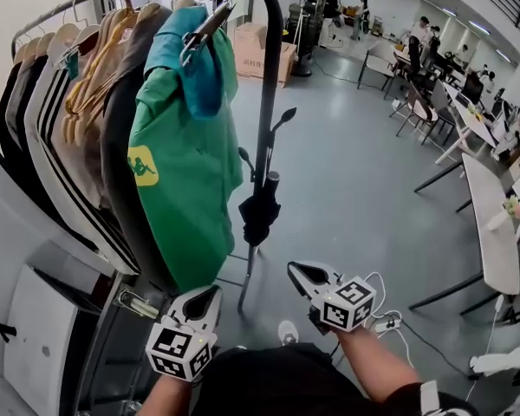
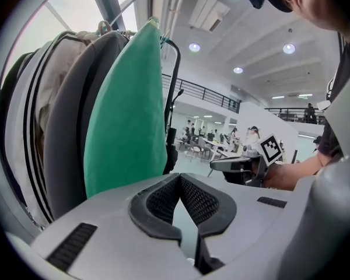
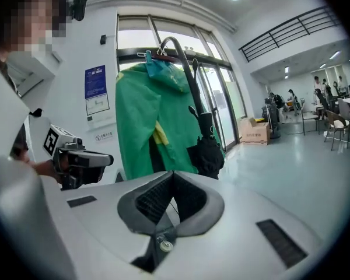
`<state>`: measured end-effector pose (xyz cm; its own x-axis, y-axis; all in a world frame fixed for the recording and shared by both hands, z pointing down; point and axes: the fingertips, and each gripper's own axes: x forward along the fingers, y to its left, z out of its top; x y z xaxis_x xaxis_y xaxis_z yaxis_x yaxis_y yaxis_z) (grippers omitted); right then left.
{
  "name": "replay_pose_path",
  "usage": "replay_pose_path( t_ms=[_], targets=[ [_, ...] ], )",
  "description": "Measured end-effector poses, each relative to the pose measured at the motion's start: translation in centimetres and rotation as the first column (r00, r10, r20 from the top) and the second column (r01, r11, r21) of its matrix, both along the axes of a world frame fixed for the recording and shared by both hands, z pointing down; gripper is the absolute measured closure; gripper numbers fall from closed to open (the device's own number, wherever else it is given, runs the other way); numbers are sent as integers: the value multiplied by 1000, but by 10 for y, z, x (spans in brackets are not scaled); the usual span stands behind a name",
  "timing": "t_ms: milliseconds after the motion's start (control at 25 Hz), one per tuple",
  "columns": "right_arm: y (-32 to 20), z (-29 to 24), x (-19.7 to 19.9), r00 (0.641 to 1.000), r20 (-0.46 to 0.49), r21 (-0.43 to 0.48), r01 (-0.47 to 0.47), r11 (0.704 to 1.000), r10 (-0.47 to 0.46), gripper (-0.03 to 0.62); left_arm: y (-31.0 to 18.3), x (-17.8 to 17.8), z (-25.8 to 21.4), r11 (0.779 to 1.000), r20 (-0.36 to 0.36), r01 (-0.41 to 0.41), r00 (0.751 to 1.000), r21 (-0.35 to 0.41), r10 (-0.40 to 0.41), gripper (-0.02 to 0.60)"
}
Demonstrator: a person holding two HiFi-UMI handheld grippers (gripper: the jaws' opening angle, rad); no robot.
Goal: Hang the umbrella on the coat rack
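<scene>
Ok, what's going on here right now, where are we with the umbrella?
A person stands in front of the coat rack with a gripper in each hand. The black folded umbrella already hangs on the rack's upright post, beside the green jacket. The left gripper and the right gripper are both shut and empty, clear of the umbrella.

umbrella (image 1: 260, 213): hanging on coat rack (image 1: 269, 85) end post | jackets (image 1: 186, 206): on rail, left of umbrella
</scene>
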<state>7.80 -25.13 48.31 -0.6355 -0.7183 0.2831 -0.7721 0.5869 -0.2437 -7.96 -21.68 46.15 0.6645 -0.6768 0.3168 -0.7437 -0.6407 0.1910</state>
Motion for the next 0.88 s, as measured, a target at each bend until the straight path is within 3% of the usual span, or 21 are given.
replay_pose_path(
  t_ms=[400, 640, 880],
  targets=[
    [46, -5, -17, 999, 23, 8, -37, 999, 36, 583, 15, 7, 4, 995, 4, -98, 995, 0, 98, 566],
    [63, 1, -10, 991, 78, -27, -107, 994, 109, 583, 26, 13, 6, 989, -11, -148, 989, 14, 148, 566],
    [77, -9, 4, 994, 55, 2, -98, 995, 98, 583, 35, 18, 10, 988, -11, -155, 988, 0, 155, 566]
  ],
)
